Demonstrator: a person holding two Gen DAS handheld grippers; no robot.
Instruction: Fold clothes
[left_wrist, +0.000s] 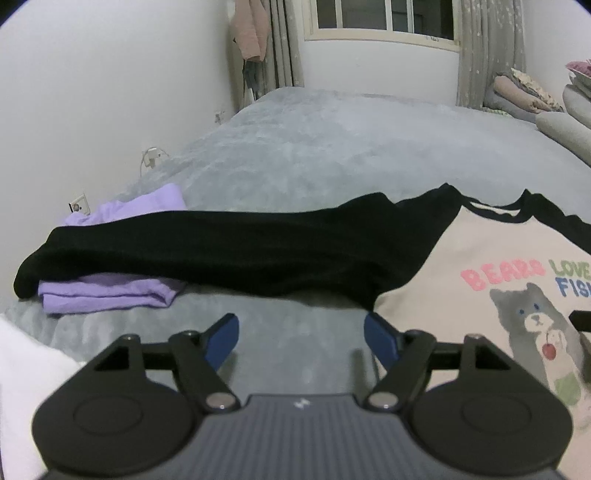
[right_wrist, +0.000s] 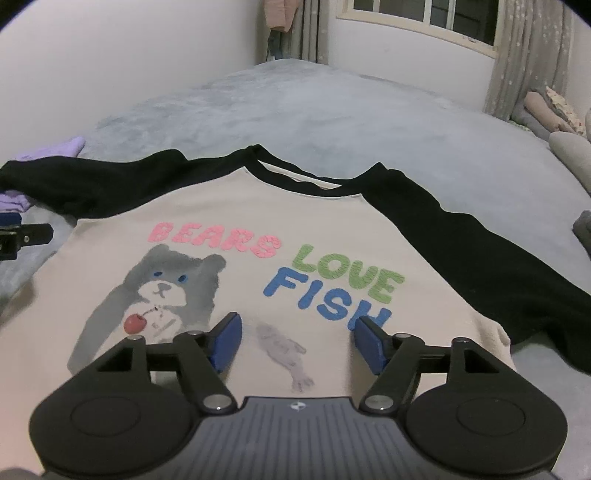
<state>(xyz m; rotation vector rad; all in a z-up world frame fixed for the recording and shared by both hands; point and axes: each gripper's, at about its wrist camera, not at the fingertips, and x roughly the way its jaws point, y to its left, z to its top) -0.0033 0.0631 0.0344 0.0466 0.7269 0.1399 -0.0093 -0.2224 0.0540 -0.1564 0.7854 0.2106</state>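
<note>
While its blue-padded jaws stand apart with nothing between them, the left gripper (left_wrist: 301, 334) hovers over bare grey bedding just beside the shirt's (left_wrist: 461, 266) hem corner. Ahead of it the shirt's black left sleeve (left_wrist: 221, 251) stretches sideways, its cuff draped over a folded purple garment (left_wrist: 110, 293). Likewise spread and empty, the right gripper (right_wrist: 297, 338) hangs above the cream front of the shirt, over the printed fish. That shirt lies flat and face up on the grey bed (right_wrist: 332, 118), both black sleeves spread outward, neckline toward the window (right_wrist: 424, 14).
</note>
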